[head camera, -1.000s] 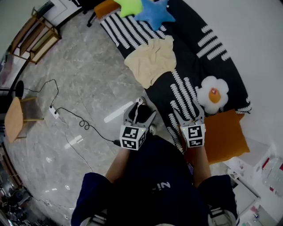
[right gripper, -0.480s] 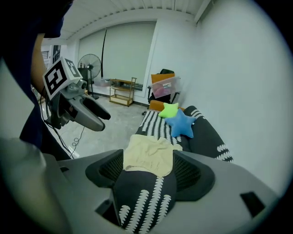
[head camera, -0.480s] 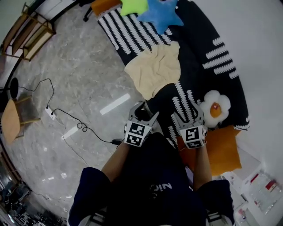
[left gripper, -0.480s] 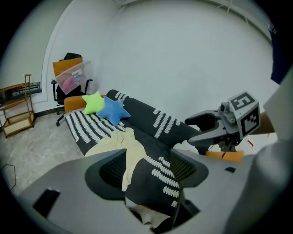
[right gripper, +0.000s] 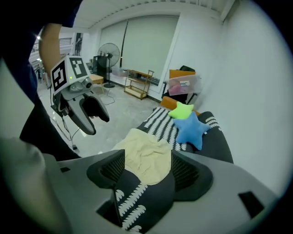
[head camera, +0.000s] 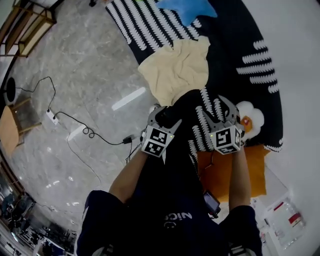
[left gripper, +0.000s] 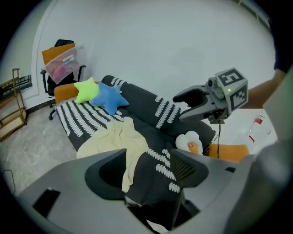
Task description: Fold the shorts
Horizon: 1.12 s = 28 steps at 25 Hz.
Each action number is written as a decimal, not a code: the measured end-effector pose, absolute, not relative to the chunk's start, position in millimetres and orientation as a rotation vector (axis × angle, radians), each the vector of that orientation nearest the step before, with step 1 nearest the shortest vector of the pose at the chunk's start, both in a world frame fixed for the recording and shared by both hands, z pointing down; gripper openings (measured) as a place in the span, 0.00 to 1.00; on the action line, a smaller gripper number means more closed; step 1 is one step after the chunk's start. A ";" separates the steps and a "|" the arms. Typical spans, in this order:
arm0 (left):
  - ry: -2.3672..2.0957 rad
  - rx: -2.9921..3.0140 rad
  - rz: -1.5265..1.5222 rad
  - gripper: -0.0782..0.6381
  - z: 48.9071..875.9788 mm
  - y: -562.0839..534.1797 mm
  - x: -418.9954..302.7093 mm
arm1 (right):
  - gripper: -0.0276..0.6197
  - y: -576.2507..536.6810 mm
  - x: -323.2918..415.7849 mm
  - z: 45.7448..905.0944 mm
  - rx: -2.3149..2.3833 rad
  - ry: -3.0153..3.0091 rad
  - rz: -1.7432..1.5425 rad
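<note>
The cream shorts [head camera: 176, 70] lie crumpled on a black sofa cover with white patterns [head camera: 235, 45]. In the head view both grippers hover just short of the shorts' near edge, over the cover's front edge. My left gripper [head camera: 165, 116] is open with nothing between its fingers. My right gripper [head camera: 217, 111] is beside it on the right; its jaws are closing, with nothing between them. The left gripper view shows the shorts [left gripper: 114, 141] ahead and the right gripper [left gripper: 179, 107] in the air. The right gripper view shows the shorts [right gripper: 146, 155] just past its jaws and the left gripper [right gripper: 99, 126].
A blue star cushion [head camera: 192, 7] and a green one [left gripper: 84, 89] lie at the sofa's far end. An egg-shaped cushion [head camera: 248, 117] and an orange cushion [head camera: 225, 170] lie to the right. A power strip with its cable [head camera: 52, 116] and a wooden stool [head camera: 12, 127] are on the marble floor.
Both grippers have moved forward and down toward the sofa and now reach its front edge near the shorts. Their jaws have narrowed a little.
</note>
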State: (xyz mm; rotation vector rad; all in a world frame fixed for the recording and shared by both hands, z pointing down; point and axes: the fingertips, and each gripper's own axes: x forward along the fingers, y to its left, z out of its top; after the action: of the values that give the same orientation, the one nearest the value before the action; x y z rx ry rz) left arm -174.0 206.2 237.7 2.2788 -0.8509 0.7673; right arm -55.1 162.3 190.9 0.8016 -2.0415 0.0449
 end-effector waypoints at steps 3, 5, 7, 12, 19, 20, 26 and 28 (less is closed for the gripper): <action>-0.849 2.231 0.795 0.52 267.0 199.4 -164.2 | 0.51 149.0 -60.9 223.3 0.599 -2.045 -0.044; -0.848 2.193 0.825 0.52 293.0 200.6 -156.8 | 0.48 144.5 -57.7 252.1 0.465 -2.024 -0.091; -0.845 2.146 0.889 0.52 323.8 205.9 -153.7 | 0.46 140.9 -51.5 285.4 0.356 -1.993 -0.118; -0.861 2.040 0.992 0.49 401.3 207.8 -150.7 | 0.39 138.2 -30.7 382.2 0.103 -1.899 -0.167; -0.988 1.925 1.072 0.46 488.7 200.5 -143.2 | 0.37 142.4 -5.0 493.7 -0.097 -1.788 -0.212; -1.005 1.915 1.108 0.46 498.9 201.2 -143.3 | 0.37 141.2 -1.6 504.0 -0.109 -1.776 -0.214; -1.038 1.861 1.274 0.43 544.3 207.0 -148.4 | 0.38 135.2 5.9 542.4 -0.236 -1.744 -0.257; -1.069 1.869 1.337 0.32 550.9 204.0 -155.0 | 0.39 133.4 5.0 545.9 -0.283 -1.751 -0.274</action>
State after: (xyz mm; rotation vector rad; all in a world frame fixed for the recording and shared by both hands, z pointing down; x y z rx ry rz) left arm -155.0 204.0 550.9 1.8693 -1.0688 1.3368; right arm 5.0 133.4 545.9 -0.2834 -1.7508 -0.2738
